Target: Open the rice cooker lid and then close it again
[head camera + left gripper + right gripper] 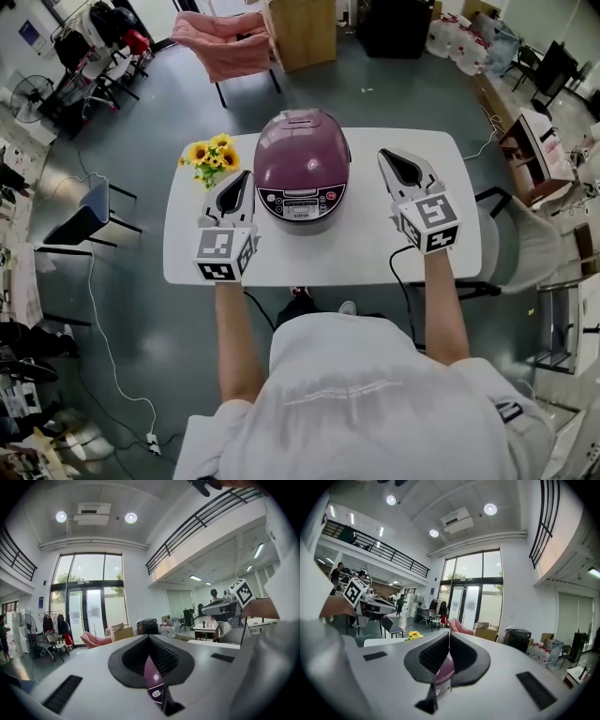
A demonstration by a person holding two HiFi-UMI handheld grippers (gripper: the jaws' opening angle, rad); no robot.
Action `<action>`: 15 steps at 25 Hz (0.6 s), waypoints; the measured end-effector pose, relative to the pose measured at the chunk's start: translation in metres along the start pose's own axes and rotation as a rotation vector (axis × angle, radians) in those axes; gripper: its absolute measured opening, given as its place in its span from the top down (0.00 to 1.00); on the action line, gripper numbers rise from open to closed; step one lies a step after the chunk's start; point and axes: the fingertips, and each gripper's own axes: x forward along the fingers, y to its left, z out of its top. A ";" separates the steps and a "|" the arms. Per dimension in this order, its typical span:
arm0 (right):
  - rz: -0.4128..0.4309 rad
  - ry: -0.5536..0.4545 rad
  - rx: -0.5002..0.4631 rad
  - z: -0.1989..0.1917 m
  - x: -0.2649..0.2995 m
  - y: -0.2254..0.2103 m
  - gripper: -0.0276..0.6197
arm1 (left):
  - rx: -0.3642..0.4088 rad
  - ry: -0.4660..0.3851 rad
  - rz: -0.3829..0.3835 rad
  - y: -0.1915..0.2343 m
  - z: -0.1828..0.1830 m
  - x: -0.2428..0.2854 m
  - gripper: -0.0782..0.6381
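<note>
The purple rice cooker (302, 164) is sitting mid-worktop (375, 253) with its lid (302, 141) down. The person's holding the left hand-held gripper (246, 174) just left of it and the right hand-held gripper (384, 153) just right. Both have their jaws pinched together on nothing. Some sunflowers (210, 156) are sitting at the far left corner.

The premises were a large open workspace or studio rather than a home. A mezzanine with a black railing (201, 529) overlooked a hall 2 levels high, with tall glazed doors (89, 613) and a ceiling air-conditioning unit (93, 512). The grey floor (150, 131) carried a clothes rack (53, 620), a standing fan (27, 620), cardboard boxes (117, 631), a cluttered desk (536, 141) and a trailing cable (94, 300).
</note>
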 end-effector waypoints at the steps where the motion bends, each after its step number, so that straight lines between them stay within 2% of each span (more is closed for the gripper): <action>1: -0.001 -0.004 -0.004 0.002 -0.003 0.001 0.91 | 0.012 -0.004 -0.001 -0.003 0.003 -0.002 0.87; 15: 0.044 -0.016 -0.084 0.019 -0.021 0.034 0.92 | 0.073 -0.053 -0.061 -0.041 0.034 -0.022 0.87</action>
